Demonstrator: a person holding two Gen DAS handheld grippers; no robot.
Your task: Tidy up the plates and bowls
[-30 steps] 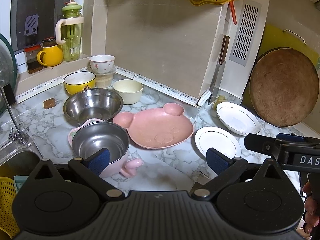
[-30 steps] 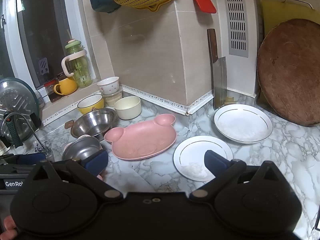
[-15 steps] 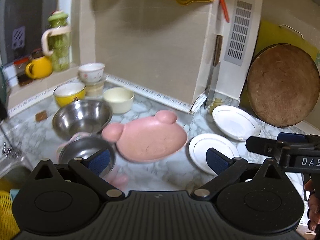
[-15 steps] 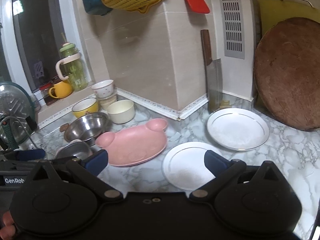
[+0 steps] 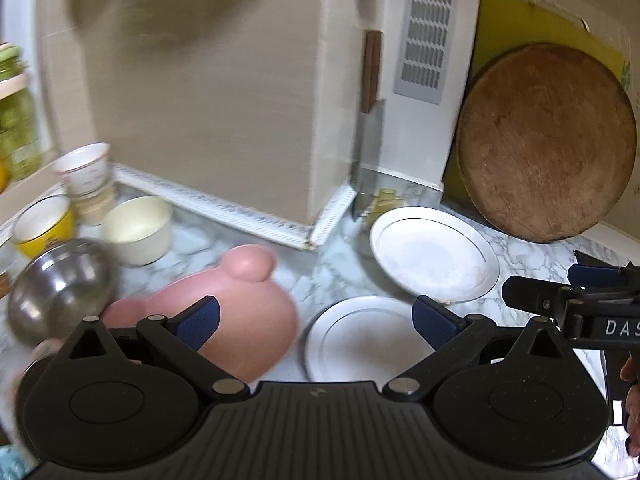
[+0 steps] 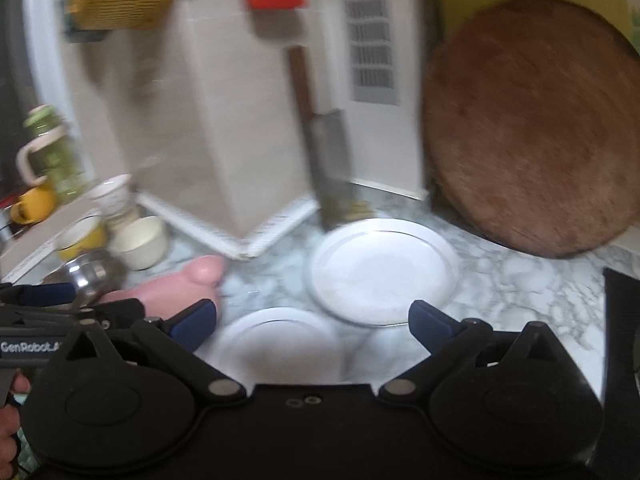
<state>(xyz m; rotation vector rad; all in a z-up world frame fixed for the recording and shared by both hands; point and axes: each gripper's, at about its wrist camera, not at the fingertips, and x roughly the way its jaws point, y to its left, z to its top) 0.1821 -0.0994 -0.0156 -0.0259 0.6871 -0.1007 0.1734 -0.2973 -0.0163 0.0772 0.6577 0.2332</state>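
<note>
Two white gold-rimmed plates lie on the marble counter: a near plate (image 5: 360, 340) (image 6: 280, 340) and a far plate (image 5: 434, 254) (image 6: 380, 270). A pink bear-shaped plate (image 5: 244, 320) (image 6: 188, 280) lies to their left. Behind it stand a steel bowl (image 5: 60, 288) (image 6: 92, 276), a cream bowl (image 5: 138, 228) (image 6: 140, 240), a yellow bowl (image 5: 42, 226) (image 6: 80, 238) and a stacked white bowl (image 5: 84, 168). My left gripper (image 5: 316, 322) is open above the near plate's left side. My right gripper (image 6: 312, 322) is open over the near plate. Each holds nothing.
A round wooden board (image 5: 544, 168) (image 6: 532, 128) leans on the right wall. A cleaver (image 5: 370, 136) (image 6: 326, 160) stands against the pillar corner behind the far plate. A green jar (image 6: 56, 156) and yellow mug (image 6: 32, 204) sit on the sill at left.
Both grippers have swung right and forward toward the two white plates. The sink, the pink-handled pot and the sill items have slid out of the left wrist view. Both stay open.
</note>
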